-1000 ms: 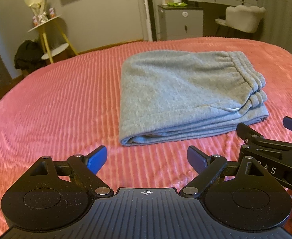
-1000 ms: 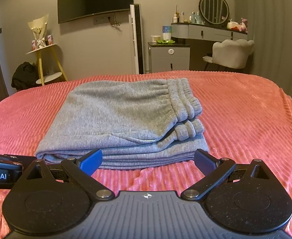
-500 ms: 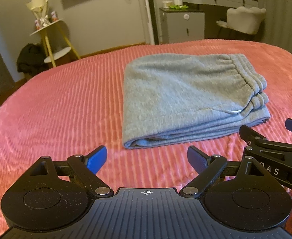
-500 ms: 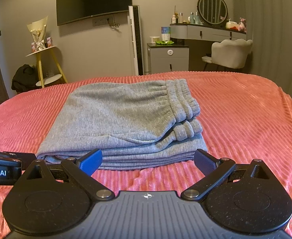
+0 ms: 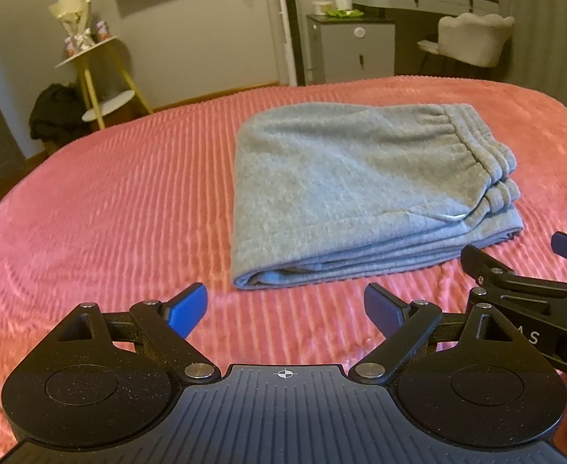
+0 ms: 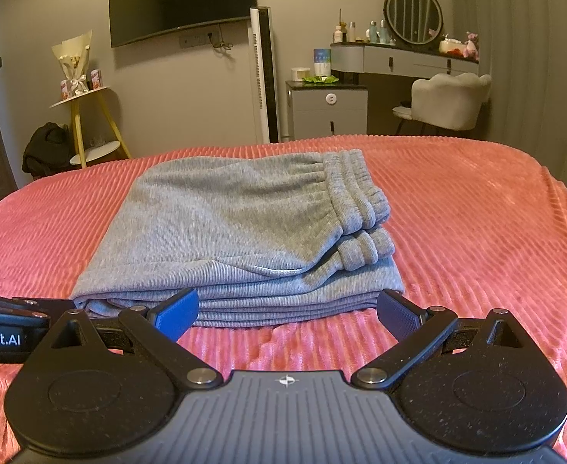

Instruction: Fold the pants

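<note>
Here we hold the left claw (image 5: 285, 305) and right claw (image 6: 289, 311) spread wide and empty just short of the grey pants (image 6: 244, 232), stacked in a compact fold on the pink bed (image 5: 109, 212), so seemingly only withdrawal remains.

The pants (image 5: 360, 185) are soft grey knit cloth with a fuzzy matt face and a ribbed, gathered waistband. They lie on a bedspread (image 5: 121, 208) of pink plush cloth, corded in fine ridges with a faint sheen. The left gripper (image 5: 285, 309) is matt, speckled black plastic with bright metal pivot pins.
</note>
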`<state>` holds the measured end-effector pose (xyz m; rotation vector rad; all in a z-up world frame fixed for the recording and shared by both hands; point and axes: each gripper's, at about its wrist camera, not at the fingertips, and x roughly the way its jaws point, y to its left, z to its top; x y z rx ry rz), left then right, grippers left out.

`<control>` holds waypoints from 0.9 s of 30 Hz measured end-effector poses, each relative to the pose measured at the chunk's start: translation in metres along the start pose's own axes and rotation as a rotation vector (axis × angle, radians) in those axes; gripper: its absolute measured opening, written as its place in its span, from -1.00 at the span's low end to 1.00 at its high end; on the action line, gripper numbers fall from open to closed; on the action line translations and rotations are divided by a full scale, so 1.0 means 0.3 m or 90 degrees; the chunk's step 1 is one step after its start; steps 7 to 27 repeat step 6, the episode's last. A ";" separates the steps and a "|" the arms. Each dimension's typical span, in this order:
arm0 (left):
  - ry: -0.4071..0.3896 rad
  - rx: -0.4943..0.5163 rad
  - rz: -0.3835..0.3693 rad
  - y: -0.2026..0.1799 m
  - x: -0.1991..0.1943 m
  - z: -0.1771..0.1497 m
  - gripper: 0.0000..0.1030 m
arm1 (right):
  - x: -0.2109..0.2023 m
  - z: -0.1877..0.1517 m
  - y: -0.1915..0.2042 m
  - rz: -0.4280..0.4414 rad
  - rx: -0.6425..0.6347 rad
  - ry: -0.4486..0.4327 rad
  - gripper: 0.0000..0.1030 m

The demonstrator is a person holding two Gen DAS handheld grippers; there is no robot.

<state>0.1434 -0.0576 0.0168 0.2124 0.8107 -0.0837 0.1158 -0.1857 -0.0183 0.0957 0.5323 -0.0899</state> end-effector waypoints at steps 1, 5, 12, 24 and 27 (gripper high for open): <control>-0.002 0.000 -0.002 -0.001 0.000 0.000 0.82 | 0.000 0.000 0.000 0.000 0.000 0.000 0.92; -0.003 0.003 0.001 -0.004 0.007 -0.003 0.83 | 0.004 0.000 -0.001 0.000 0.001 0.002 0.92; 0.000 0.003 0.001 -0.004 0.010 -0.004 0.83 | 0.005 0.000 -0.001 0.000 0.001 0.002 0.92; 0.000 0.003 0.001 -0.004 0.010 -0.004 0.83 | 0.005 0.000 -0.001 0.000 0.001 0.002 0.92; 0.000 0.003 0.001 -0.004 0.010 -0.004 0.83 | 0.005 0.000 -0.001 0.000 0.001 0.002 0.92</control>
